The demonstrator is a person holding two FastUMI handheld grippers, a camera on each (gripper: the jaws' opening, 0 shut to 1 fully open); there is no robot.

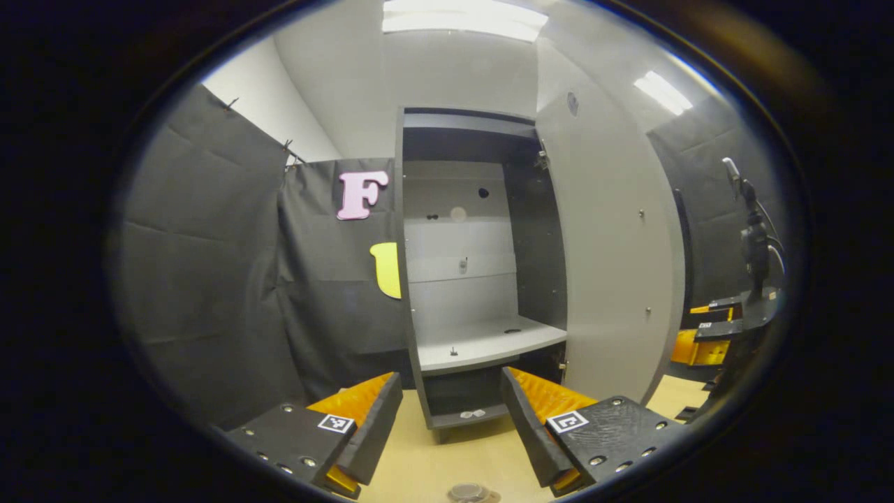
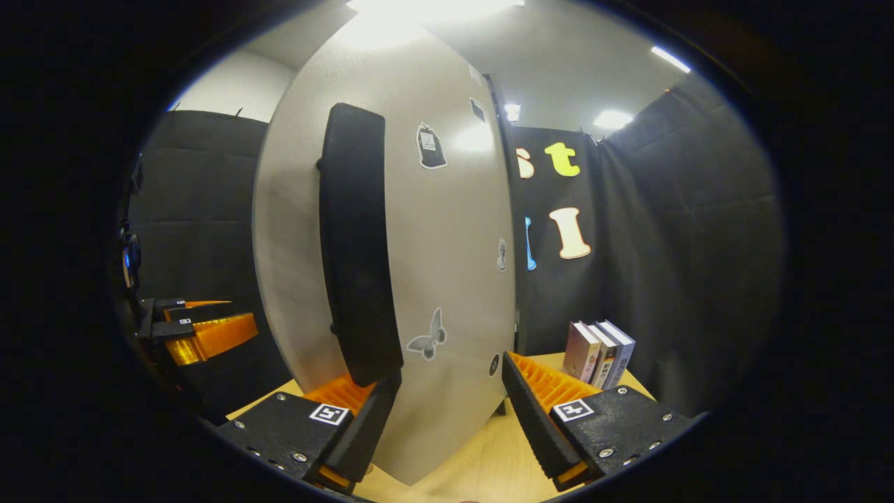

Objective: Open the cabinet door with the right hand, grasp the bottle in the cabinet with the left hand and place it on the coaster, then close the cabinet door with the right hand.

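Both tools (image 1: 452,419) (image 2: 450,412) gape before the open cabinet door (image 2: 447,237).

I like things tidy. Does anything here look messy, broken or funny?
Nothing looks broken, spilled or crooked. The tall grey cabinet door with its long black handle stands wide open, but that fits the job and isn't a mess.

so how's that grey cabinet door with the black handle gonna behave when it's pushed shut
The grey cabinet door with butterfly stickers looks like a flat rigid panel, so it should swing as one piece, not flex. Its long black vertical handle sits near the free edge, so a push there probably turns it easily. The smooth face might let the right tongs slip.
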